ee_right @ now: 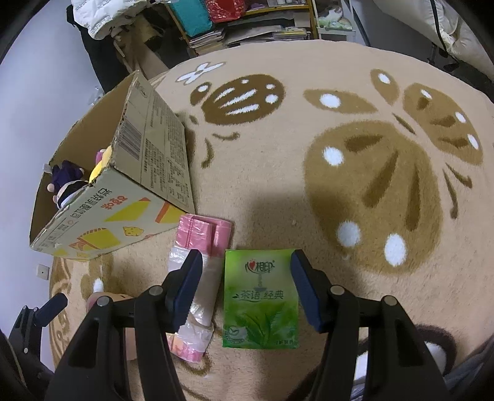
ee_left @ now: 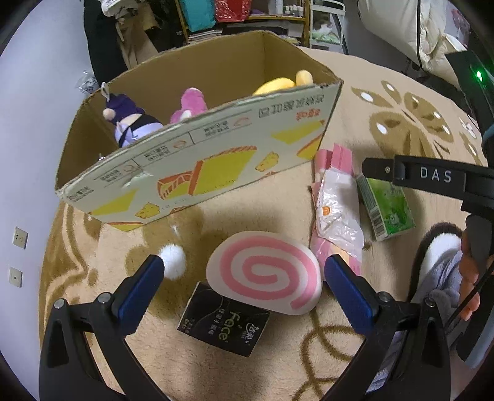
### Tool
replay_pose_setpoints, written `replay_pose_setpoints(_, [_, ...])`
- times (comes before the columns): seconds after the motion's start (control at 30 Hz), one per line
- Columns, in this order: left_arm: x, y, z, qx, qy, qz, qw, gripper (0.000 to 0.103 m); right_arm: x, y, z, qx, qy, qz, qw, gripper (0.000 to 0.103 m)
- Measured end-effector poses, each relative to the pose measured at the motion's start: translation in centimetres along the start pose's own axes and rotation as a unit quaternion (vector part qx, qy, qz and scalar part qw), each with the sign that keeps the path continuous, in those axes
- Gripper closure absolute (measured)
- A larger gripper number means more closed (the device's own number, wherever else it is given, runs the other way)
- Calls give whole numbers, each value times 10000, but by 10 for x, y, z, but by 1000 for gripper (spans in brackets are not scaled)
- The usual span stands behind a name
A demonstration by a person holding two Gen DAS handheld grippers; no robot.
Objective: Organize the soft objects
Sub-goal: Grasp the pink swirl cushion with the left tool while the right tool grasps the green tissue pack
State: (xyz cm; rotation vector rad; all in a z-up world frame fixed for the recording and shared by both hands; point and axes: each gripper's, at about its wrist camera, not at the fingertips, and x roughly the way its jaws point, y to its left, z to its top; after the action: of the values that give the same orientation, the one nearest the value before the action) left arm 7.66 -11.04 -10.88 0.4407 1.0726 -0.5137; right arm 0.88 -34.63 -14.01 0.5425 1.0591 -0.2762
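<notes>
A white cushion with a pink spiral [ee_left: 264,271] lies on the rug, partly over a black tissue pack [ee_left: 223,324]. My left gripper [ee_left: 244,268] is open, its blue pads on either side of the cushion. My right gripper [ee_right: 245,271] is open above a green tissue pack [ee_right: 261,299], which also shows in the left wrist view [ee_left: 386,206]. A pink plastic-wrapped roll [ee_right: 197,277] lies left of it, and also shows in the left wrist view [ee_left: 335,212]. A cardboard box [ee_left: 197,160] holds a purple doll [ee_left: 129,120], a pink plush [ee_left: 190,103] and a yellow plush [ee_left: 284,83].
A beige rug with brown patterns [ee_right: 355,172] covers the floor. Shelves with books and fabrics [ee_right: 247,24] stand at the back. The box also shows at the left of the right wrist view [ee_right: 148,172]. A person's hand [ee_left: 469,277] holds the right gripper.
</notes>
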Motion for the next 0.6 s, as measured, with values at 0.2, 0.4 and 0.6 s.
replay_pose_setpoints(0.2, [7,-6,-2,157,155,31,9998,0,1,1,-1,-39,17,-76,10000,40])
replay_pose_setpoints(0.4, [13,-7,-3,219,263,89,9994,0,4,-4,0,136,75,9,9999,40])
replay_pose_setpoints(0.6, [20,-11,-2,262,316,149,9990,0,8,-5,0,192,190,70,9996,40])
